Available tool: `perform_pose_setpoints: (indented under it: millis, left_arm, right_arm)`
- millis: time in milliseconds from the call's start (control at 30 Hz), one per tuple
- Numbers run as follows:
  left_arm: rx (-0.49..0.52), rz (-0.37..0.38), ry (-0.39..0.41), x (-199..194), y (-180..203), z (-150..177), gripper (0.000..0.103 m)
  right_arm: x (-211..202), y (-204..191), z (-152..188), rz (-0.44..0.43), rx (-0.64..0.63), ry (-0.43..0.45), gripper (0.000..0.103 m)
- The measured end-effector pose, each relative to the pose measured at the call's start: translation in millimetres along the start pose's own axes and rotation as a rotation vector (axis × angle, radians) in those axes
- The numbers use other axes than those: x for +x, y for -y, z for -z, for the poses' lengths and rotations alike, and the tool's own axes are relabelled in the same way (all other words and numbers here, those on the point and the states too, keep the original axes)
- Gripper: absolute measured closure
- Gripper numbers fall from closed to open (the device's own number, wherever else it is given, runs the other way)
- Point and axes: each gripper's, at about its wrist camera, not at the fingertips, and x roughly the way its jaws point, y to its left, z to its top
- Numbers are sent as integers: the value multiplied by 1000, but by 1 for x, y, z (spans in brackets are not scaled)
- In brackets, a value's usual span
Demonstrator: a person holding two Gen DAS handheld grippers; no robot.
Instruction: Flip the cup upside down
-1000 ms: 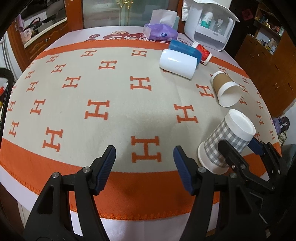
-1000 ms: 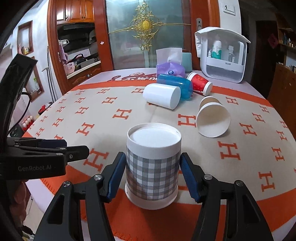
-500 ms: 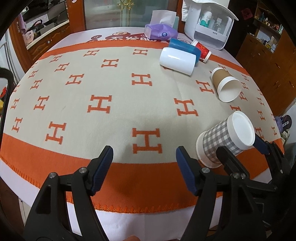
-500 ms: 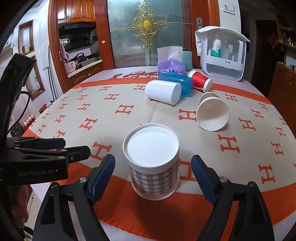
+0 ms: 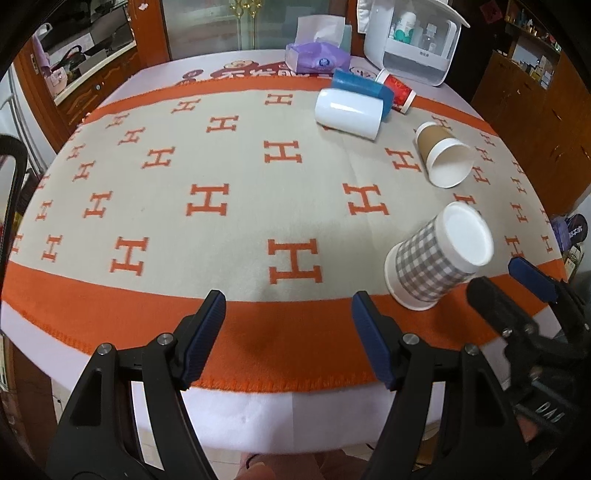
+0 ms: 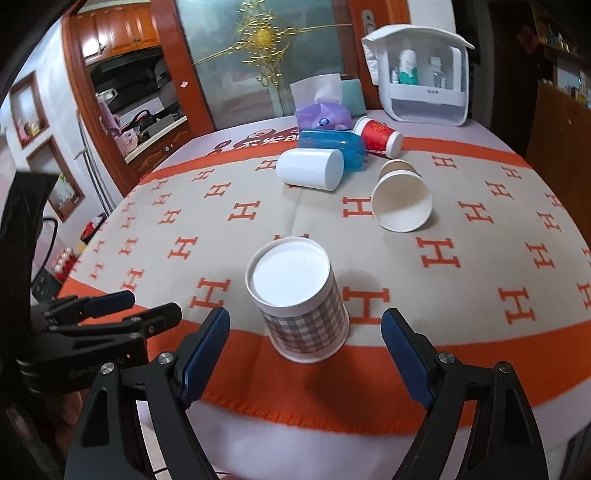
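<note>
Since 1 second ago the right gripper point(image 6: 304, 356) has let go of the checked cup point(image 6: 301, 297) and drawn back toward the table point(image 6: 332, 439) edge; its jaws now stand wide apart, clear of the cup on both sides. The cup stands upside down, base up, on the orange border of the H-patterned cloth point(image 6: 480, 258). The left gripper point(image 5: 288, 339) hangs over the near edge with its jaws open and empty. Farther back lie a white cup point(image 6: 310, 168), a brown paper cup point(image 6: 402, 199), a blue cup point(image 6: 332, 146) and a red cup point(image 6: 378, 137), all on their sides.

Wooden cabinets point(image 6: 122, 33), frosted glass door point(image 6: 266, 55)
</note>
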Motion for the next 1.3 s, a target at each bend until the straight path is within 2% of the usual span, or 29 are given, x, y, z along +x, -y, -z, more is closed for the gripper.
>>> perform_pose_setpoints:
  millis: [100,267,567,667,900,1300]
  left_arm:
    - [-4,-34,-4,-18,1,-5,35]
    - [3,-29,38,-58,2,-15,35]
    - [28,-9,118,-124,14,-38,35]
    - [24,-9,138,-139,15,-43,31]
    - [29,-19,179,-161,17,-48,28]
    - [16,-22,183,-160,16,-56,28]
  right_arm:
    - [-19,1,-11,-14,43,-30,18]
    - [-54,-4,-34,-17,85,-55,16]
    - [-123,-20,-75,-3,128,-32,9]
    - [-144,-29,-82,12,123,1,8]
    - [-171,-44,-85,46,123,62,7]
    - [-174,-45,-91,66,121,78,7]
